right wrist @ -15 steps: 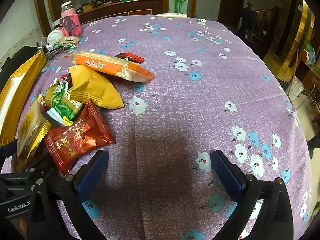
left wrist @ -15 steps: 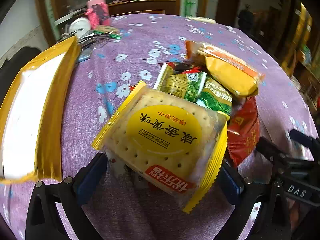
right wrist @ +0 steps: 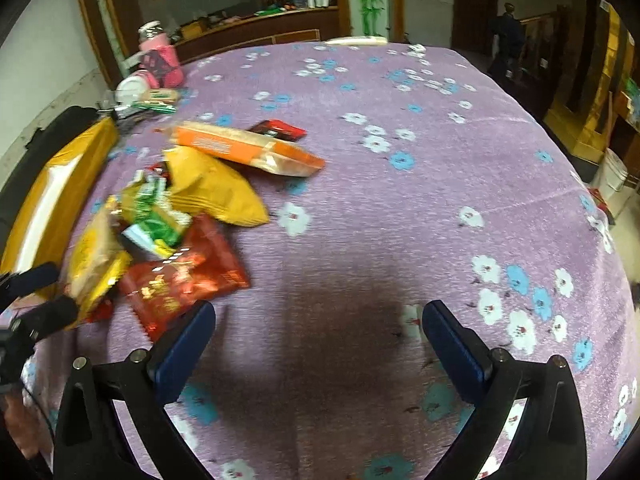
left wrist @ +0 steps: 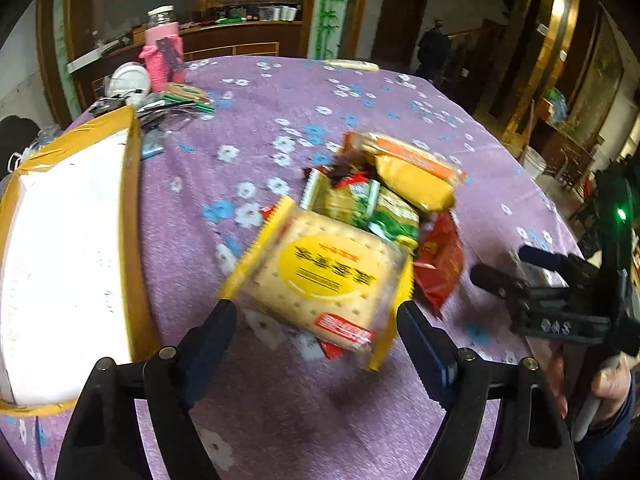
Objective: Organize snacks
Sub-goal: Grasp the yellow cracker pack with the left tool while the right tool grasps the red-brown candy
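A yellow cracker packet (left wrist: 320, 276) sits tilted between the fingers of my left gripper (left wrist: 318, 328), lifted off the purple flowered cloth; the jaws close on its two side edges. It also shows in the right wrist view (right wrist: 94, 264). Behind it lies a pile of snacks: green packets (left wrist: 360, 204), a yellow bag (left wrist: 412, 180), an orange packet (left wrist: 404, 152) and a red packet (left wrist: 440, 264). My right gripper (right wrist: 320, 328) is open and empty over bare cloth, right of the red packet (right wrist: 184, 276).
A yellow-edged box with a white inside (left wrist: 68, 240) lies at the left. A pink bottle (left wrist: 162, 52), a white lid and small clutter stand at the far left corner. A small dark red packet (right wrist: 278, 131) lies behind the orange one. The table edge curves away on the right.
My left gripper has risen and pulled back with the cracker packet, so the pile looks farther. The right gripper view has shifted slightly; its jaws stay open.
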{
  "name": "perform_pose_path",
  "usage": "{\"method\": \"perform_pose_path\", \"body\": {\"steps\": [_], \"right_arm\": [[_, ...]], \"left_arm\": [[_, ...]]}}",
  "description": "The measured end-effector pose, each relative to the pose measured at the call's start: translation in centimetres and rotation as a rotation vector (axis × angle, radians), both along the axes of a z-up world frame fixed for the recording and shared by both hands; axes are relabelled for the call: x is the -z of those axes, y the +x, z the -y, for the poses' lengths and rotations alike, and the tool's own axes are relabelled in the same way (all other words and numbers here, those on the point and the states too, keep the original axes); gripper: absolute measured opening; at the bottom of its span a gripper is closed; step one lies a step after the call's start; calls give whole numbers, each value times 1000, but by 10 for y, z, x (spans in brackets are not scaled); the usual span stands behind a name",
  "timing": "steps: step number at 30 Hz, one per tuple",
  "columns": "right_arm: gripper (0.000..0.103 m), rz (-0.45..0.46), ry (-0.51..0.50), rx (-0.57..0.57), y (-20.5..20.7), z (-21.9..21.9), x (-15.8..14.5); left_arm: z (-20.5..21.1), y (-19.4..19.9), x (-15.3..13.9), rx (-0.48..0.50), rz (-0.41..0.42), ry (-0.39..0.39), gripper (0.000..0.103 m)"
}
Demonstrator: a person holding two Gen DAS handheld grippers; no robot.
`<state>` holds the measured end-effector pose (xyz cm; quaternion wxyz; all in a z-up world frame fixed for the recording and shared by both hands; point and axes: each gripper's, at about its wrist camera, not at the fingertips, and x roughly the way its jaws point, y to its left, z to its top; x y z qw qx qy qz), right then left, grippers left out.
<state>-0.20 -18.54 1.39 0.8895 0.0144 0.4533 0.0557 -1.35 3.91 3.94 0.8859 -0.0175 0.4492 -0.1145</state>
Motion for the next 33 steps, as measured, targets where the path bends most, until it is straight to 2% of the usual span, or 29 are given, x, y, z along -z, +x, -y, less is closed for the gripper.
{"method": "perform_pose_path", "body": {"steps": [4, 6, 7, 9, 12, 14, 16, 19, 21, 22, 24, 29, 33], "right_arm": [[103, -9, 19, 13, 1, 3, 0], [103, -16, 56, 22, 2, 8, 0], [103, -21, 68, 27, 3, 10, 0], [103, -26, 95, 41, 3, 15, 0], [103, -29, 107, 49, 3, 17, 0], [103, -30, 106, 43, 4, 16, 0], [103, -30, 117, 36, 4, 16, -1], [103, -27, 140, 30, 3, 16, -1], [103, -24, 152, 25, 2, 16, -2], [103, -23, 155, 23, 2, 15, -2], [103, -18, 167, 23, 2, 16, -3], [103, -3, 217, 25, 0, 19, -6], [103, 42, 246, 33, -3, 23, -13]], "left_arm": [[-1, 5, -14, 10, 5, -11, 86], [2, 14, -16, 8, 9, -2, 93], [5, 20, -15, -3, 13, 21, 98], [11, 31, -9, -5, 5, 78, 98], [26, 41, 4, 59, -19, 151, 98], [32, 40, 9, 118, -40, 148, 98], [41, 32, 17, 168, -55, 182, 99], [44, 26, 23, 169, -34, 193, 98], [40, 29, 23, 149, -34, 172, 91], [35, 32, 22, 133, -30, 141, 80], [30, 38, 22, 97, -14, 112, 78], [21, 36, 23, 89, 30, 40, 75], [10, 36, 16, 80, 61, -36, 72]]}}
